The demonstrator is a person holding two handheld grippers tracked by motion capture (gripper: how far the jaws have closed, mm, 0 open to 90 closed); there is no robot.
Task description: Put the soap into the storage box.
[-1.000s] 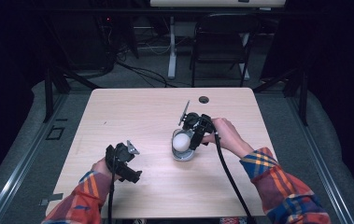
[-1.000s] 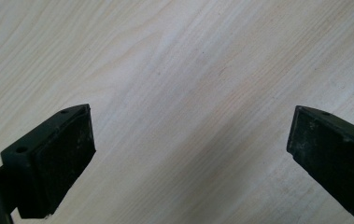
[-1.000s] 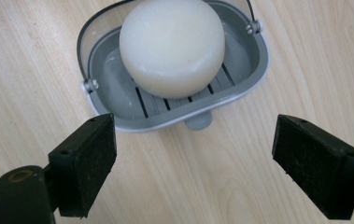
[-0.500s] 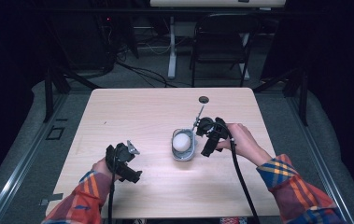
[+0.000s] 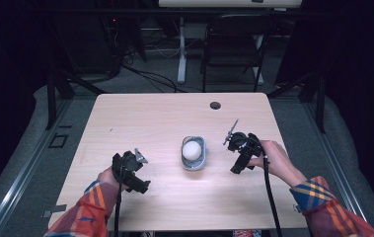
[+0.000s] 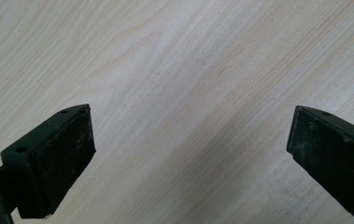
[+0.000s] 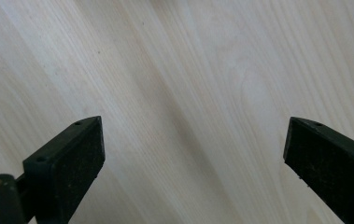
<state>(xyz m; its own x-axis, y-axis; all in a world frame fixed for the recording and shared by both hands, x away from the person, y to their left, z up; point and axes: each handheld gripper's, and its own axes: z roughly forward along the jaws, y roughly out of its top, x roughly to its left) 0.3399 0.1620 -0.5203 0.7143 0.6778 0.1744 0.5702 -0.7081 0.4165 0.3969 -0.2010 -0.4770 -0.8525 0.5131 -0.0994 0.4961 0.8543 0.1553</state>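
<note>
White ball (image 5: 192,149) sits in a small grey tray (image 5: 194,164), mid-bench, a bit toward the person's edge. Tray rests flat on the light wood bench (image 5: 160,113), ball inside it, nothing touching either.

Right tongs (image 5: 237,157) held in the right hand (image 5: 272,157), just to the right of the tray, apart from it, no contact. Right gripper view: jaws spread wide, bare wood grain between them, nothing gripped; right tongs (image 7: 193,154) point down at the bench.

Left tongs (image 5: 131,174) held in the left hand (image 5: 109,177), near the front-left part of the bench, well apart from the tray. Left gripper view: left tongs (image 6: 191,149) also wide, pads empty, plain bench surface below.

Both forearms in plaid sleeves (image 5: 317,197) come in from the bottom edge. Black cable (image 5: 269,197) trails from the right tongs back over the bench edge. Small dark round hole (image 5: 215,105) near the far edge of the bench. Folding chair (image 5: 233,49) stands on the floor beyond the bench.
</note>
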